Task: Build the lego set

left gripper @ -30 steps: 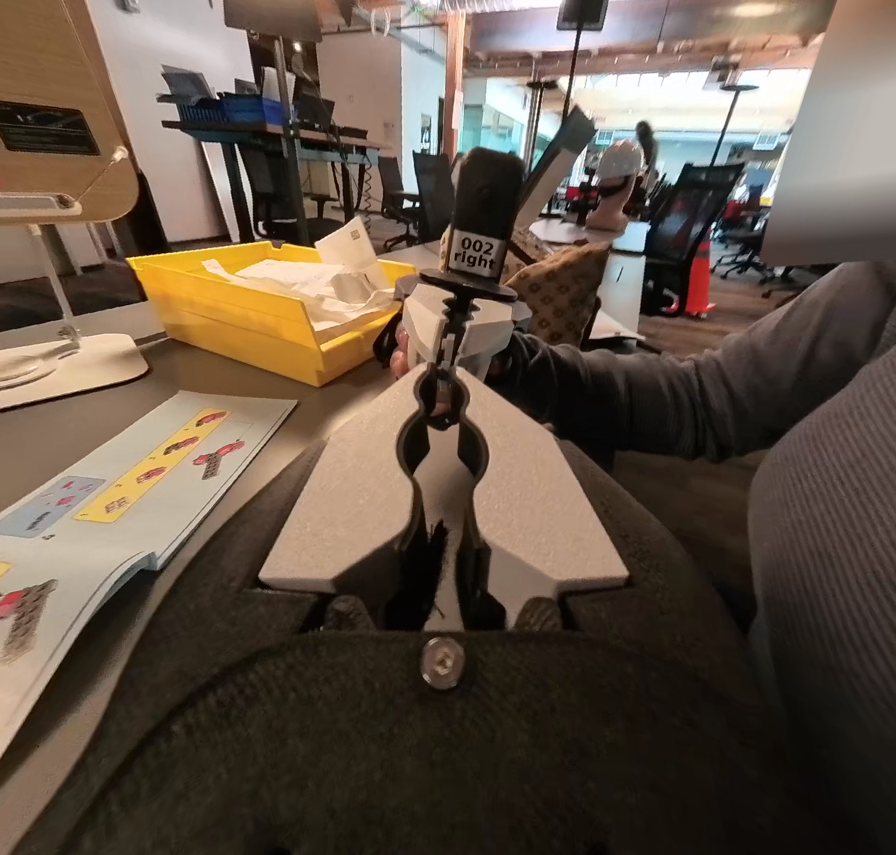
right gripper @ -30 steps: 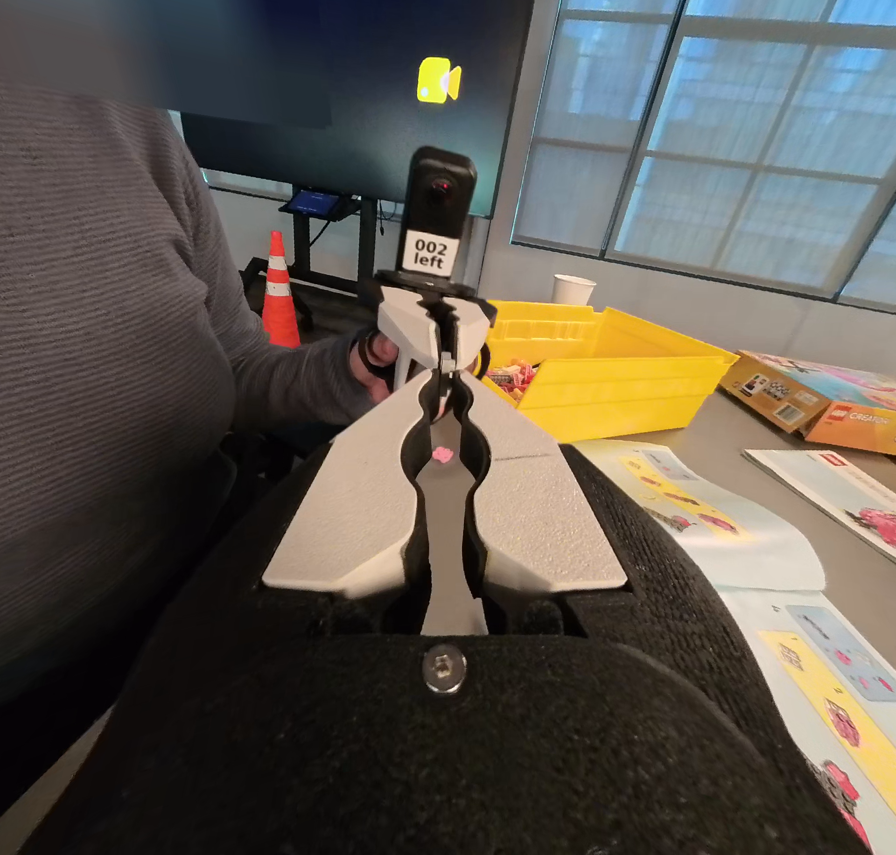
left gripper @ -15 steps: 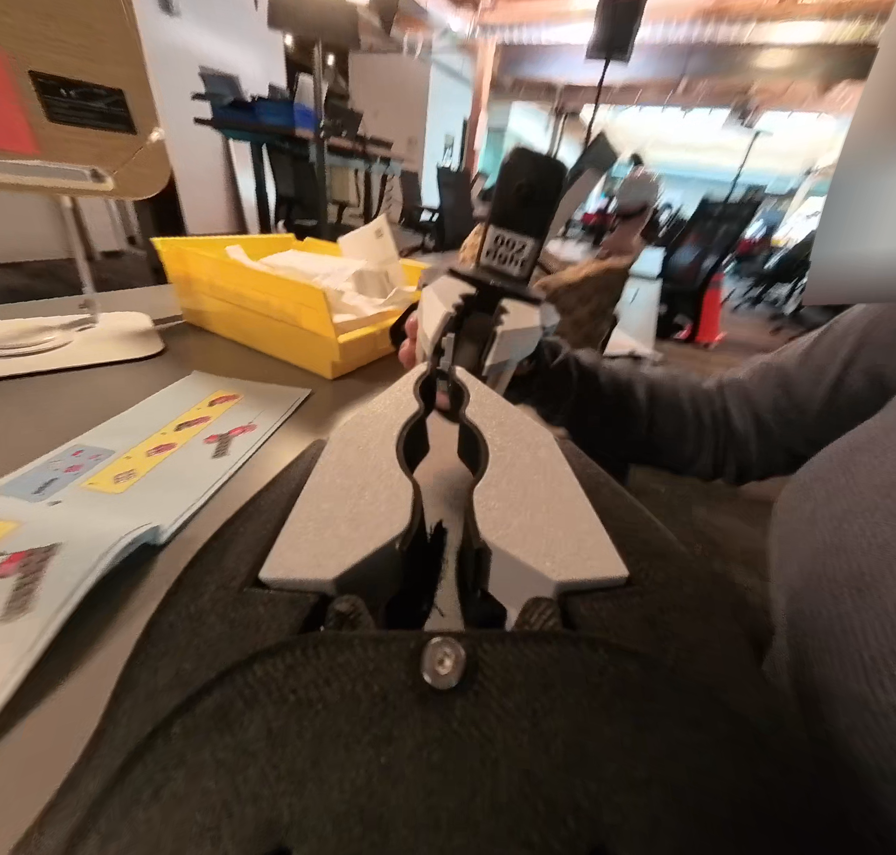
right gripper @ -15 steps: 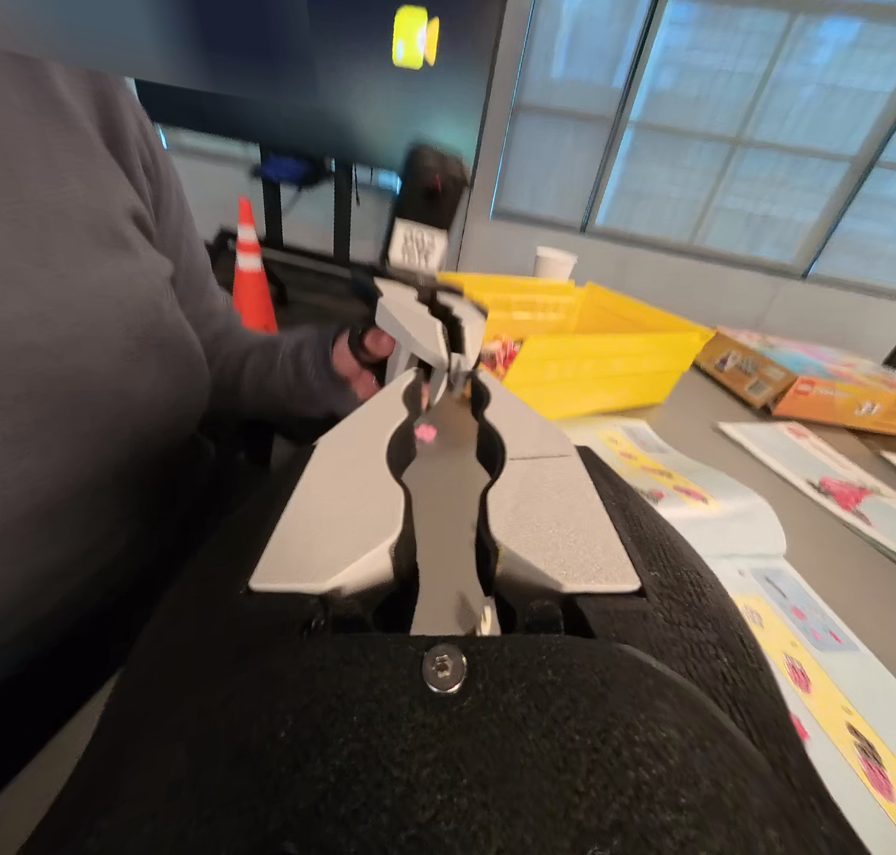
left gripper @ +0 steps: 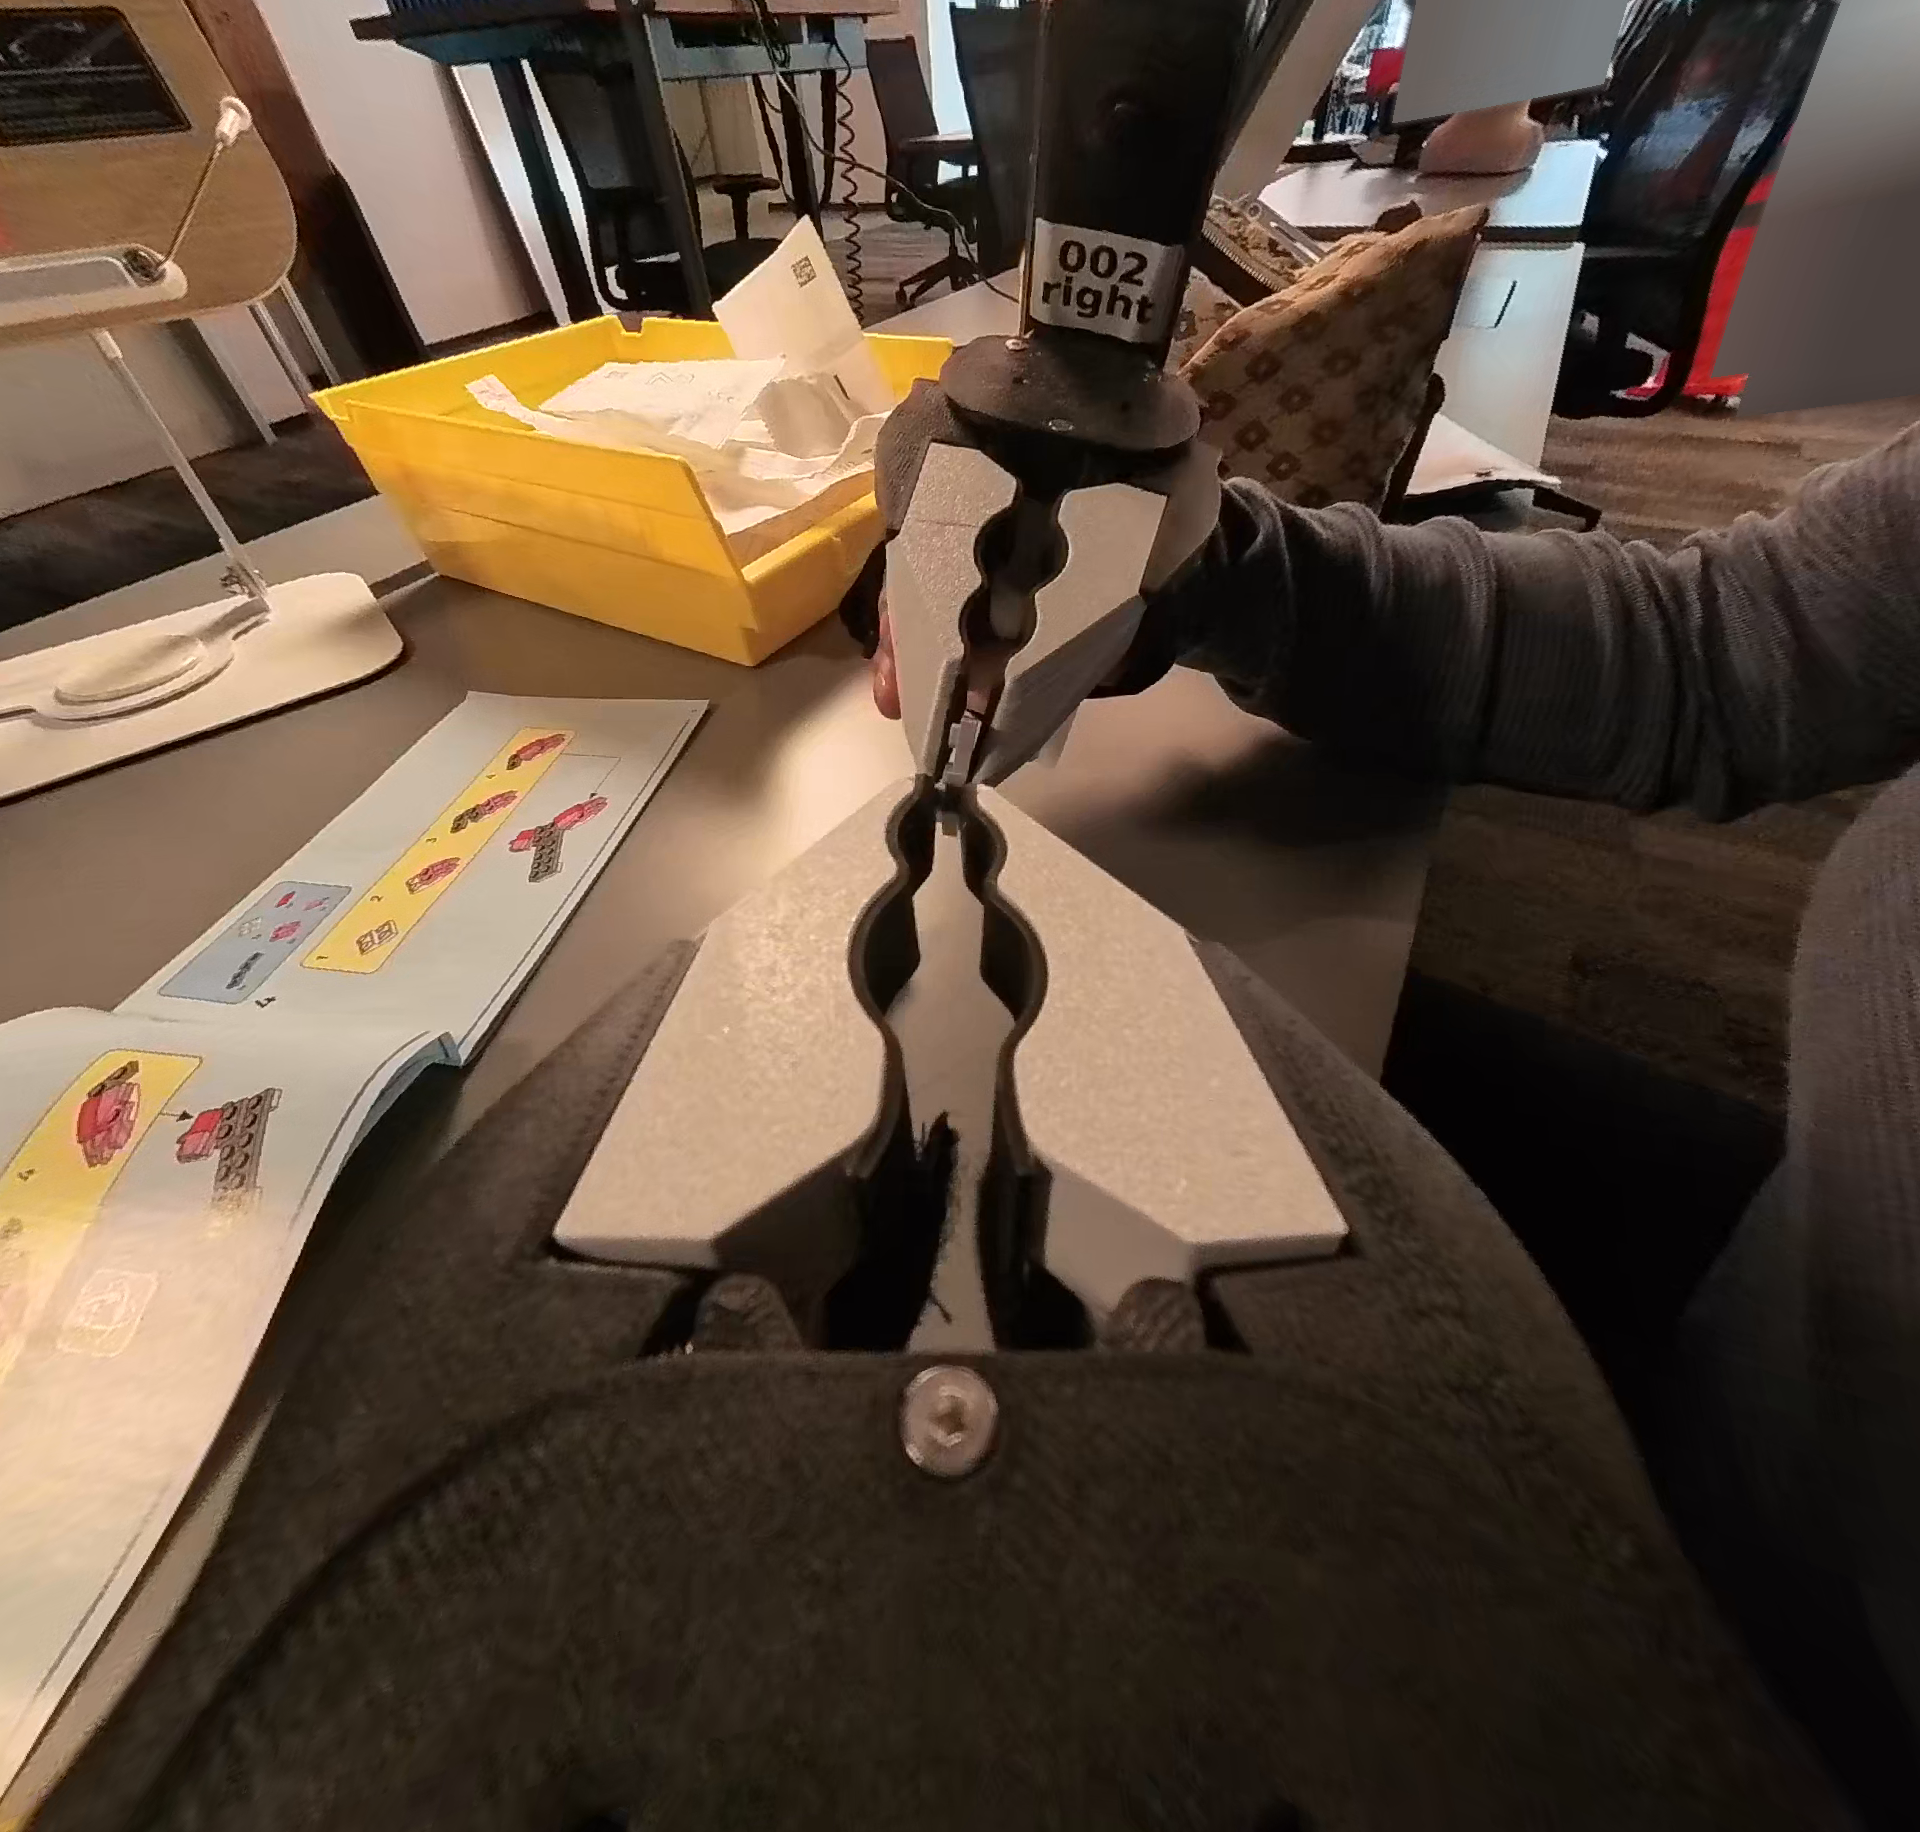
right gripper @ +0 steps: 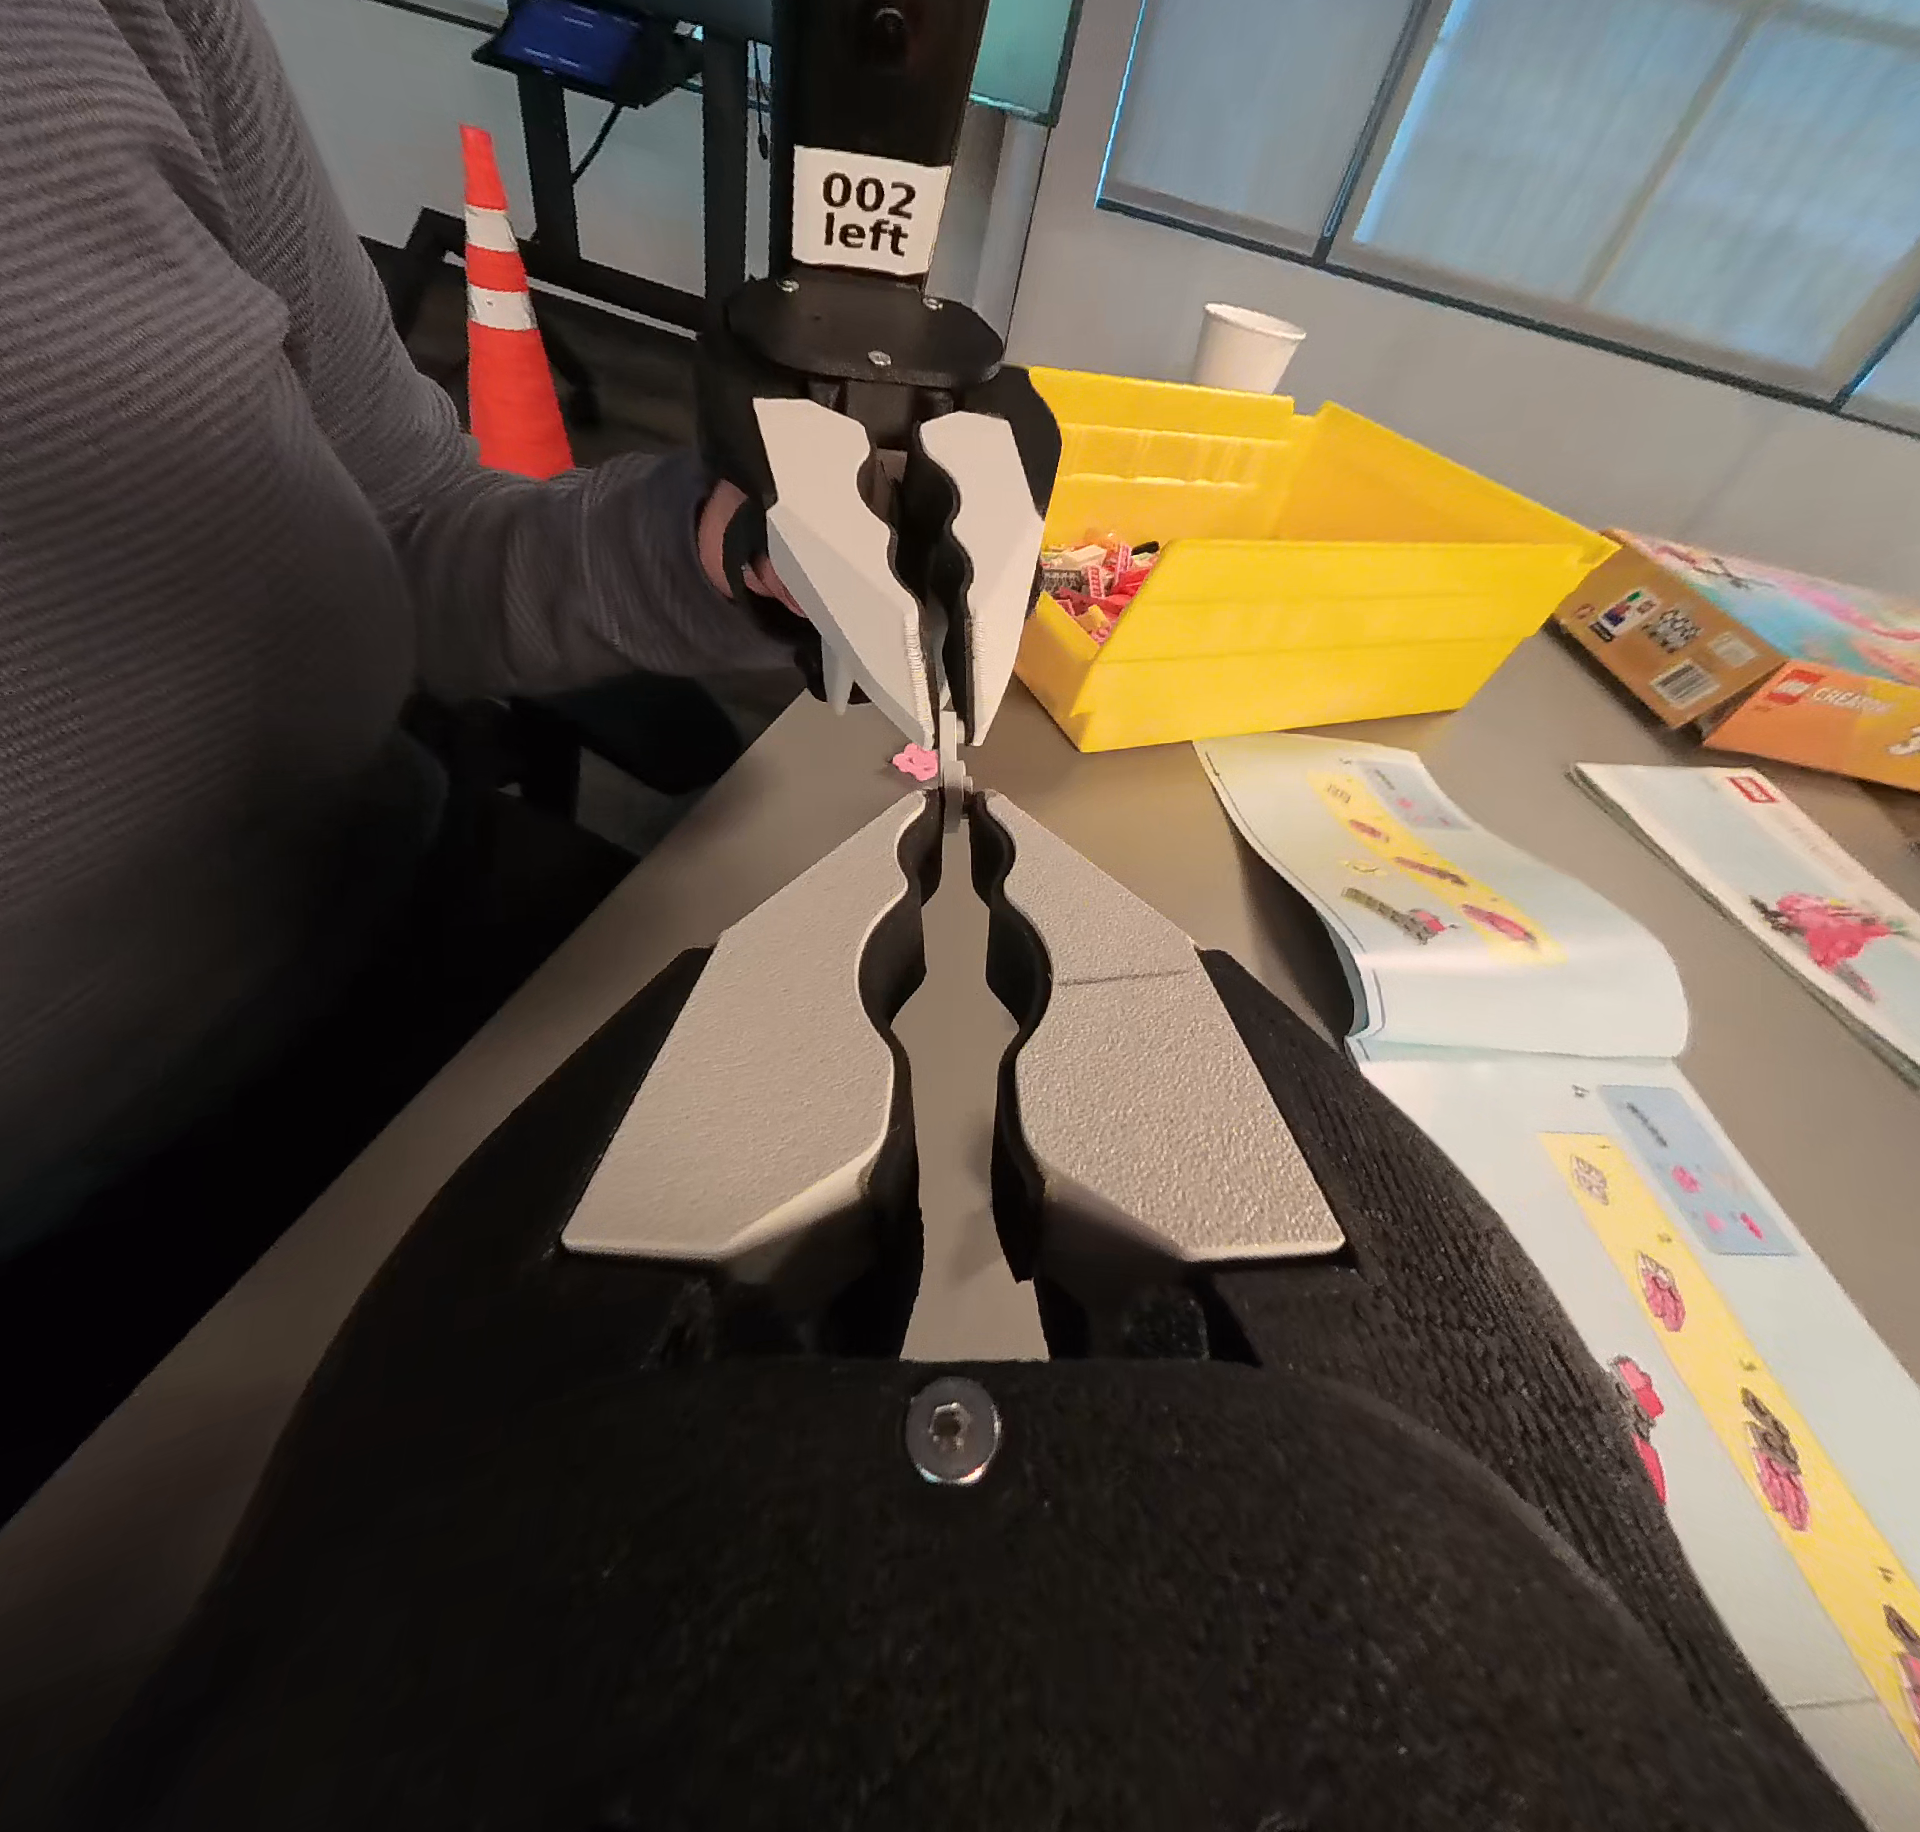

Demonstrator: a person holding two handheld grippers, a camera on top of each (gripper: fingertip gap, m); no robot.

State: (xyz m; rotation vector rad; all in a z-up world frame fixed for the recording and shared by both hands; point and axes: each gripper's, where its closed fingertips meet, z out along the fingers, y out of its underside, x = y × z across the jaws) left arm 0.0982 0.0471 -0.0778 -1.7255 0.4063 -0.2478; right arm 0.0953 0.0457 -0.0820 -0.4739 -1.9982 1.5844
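Left tongs [left gripper: 948, 814]: clenched on one end of a small grey plate piece [left gripper: 962, 752], tips facing the right tongs [left gripper: 971, 754] above the tabletop [left gripper: 748, 733].
Right tongs [right gripper: 951, 808]: clenched on the other end of the same grey plate piece [right gripper: 951, 780]; the left tongs [right gripper: 948, 728] grip it from the far side, so it bridges the two pairs of tips.
Only in left view: yellow bin [left gripper: 582, 525] holding crumpled white paper bags [left gripper: 717, 411], white lamp base [left gripper: 177, 660], patterned cushion [left gripper: 1320, 369].
Only in right view: pink flower piece [right gripper: 914, 762] on the tabletop just beside the tips, yellow bin of mixed bricks [right gripper: 1299, 598], paper cup [right gripper: 1247, 348], orange cone [right gripper: 504, 328], set boxes [right gripper: 1745, 639].
Both views: open instruction booklet [left gripper: 416, 889] lying flat.
Change: a second ago both tongs were held higher, with room and window behind them; now they tilt down over the tabletop, and the opposite tongs loom larger.
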